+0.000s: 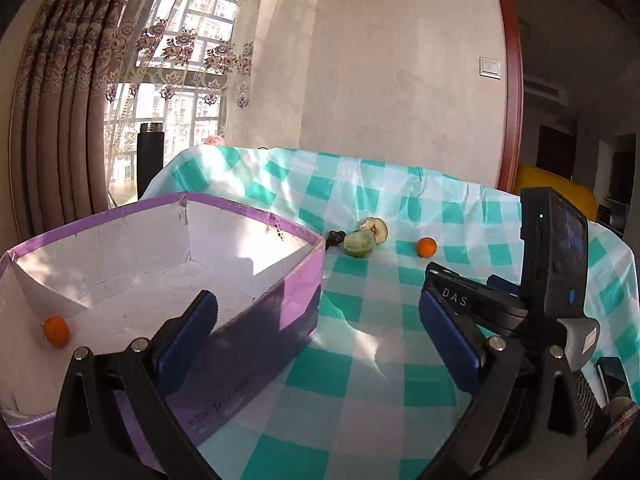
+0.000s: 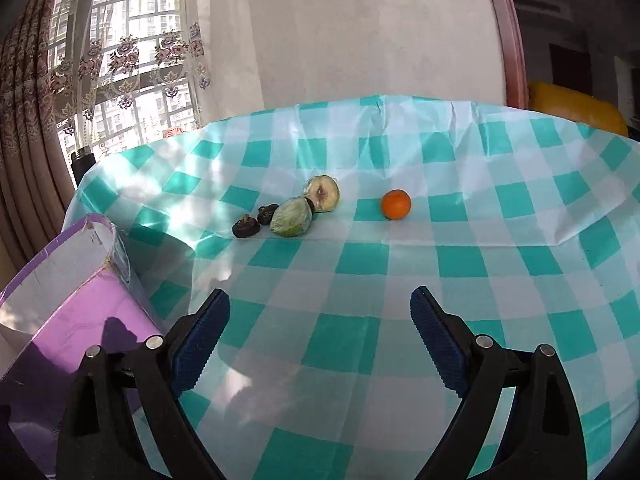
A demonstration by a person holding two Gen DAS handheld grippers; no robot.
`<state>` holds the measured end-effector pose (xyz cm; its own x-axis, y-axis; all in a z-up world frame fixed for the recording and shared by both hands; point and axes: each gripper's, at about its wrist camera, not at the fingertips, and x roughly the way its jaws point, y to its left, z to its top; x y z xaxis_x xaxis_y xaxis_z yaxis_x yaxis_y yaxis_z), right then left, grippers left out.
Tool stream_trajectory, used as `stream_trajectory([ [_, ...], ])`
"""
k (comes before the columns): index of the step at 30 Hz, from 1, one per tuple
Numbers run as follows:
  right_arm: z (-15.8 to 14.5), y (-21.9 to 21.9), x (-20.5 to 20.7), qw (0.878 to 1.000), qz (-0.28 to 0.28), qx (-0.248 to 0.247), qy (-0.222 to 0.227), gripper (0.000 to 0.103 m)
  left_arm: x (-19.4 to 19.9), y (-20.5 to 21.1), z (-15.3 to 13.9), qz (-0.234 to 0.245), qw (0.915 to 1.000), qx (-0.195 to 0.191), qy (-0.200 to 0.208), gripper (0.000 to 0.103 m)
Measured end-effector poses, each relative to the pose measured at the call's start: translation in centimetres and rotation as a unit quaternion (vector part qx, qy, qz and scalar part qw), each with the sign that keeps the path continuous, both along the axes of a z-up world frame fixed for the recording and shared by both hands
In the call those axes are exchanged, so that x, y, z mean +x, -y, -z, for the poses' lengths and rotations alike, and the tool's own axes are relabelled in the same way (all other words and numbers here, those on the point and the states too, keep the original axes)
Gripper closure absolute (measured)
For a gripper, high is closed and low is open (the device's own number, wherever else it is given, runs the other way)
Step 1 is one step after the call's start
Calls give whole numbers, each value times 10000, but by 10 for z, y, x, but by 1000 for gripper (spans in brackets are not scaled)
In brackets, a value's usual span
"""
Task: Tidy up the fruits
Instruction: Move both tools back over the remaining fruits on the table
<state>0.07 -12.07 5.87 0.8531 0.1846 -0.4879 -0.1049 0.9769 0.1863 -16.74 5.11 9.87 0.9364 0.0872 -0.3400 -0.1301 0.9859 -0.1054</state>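
Well beyond right gripper (image 2: pixel 320 316): orange (image 2: pixel 396 204)

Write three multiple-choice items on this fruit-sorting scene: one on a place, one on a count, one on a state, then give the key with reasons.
1. Where does the orange fruit seen in the left wrist view lie?
A. Inside the purple box
B. On the windowsill
C. Between the left gripper's fingers

2. How many small dark fruits lie beside the green fruit in the right wrist view?
A. None
B. Two
C. Five

3. How does the right gripper stand?
A. Shut on an orange fruit
B. Shut on the cloth
C. Open, nothing between its fingers

Key:
1 A, it rests on the box's white floor near the wall.
2 B, two dark pieces sit left of the green fruit on the checked tablecloth.
3 C, the blue pads stand apart over bare cloth, and the other orange fruit lies far ahead.
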Motion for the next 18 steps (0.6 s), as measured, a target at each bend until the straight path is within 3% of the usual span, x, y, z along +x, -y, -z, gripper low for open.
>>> stream_trajectory([
  [1,6,16,6,9996,276,73,-30,15,11,11,3,178,9998,-6,-33,2],
  [3,18,49,20,9942,642,759,-416,14,35,30,10,580,9981,-58,-186,2],
  [6,29,75,33,9873,895,1148,-629,14,81,52,27,1005,9923,-145,-716,2],
  [9,29,88,49,9844,1195,1121,-640,14,124,58,46,1129,9862,-458,-1119,2],
  [12,27,92,76,9866,1045,1079,-632,14,164,49,67,1050,9773,-895,-1609,2],
  [14,27,91,95,9881,938,996,-709,14,180,38,70,823,9746,-1288,-1639,2],
  [18,27,78,134,9915,463,834,-884,14,212,30,75,689,9679,-1609,-1803,2],
])
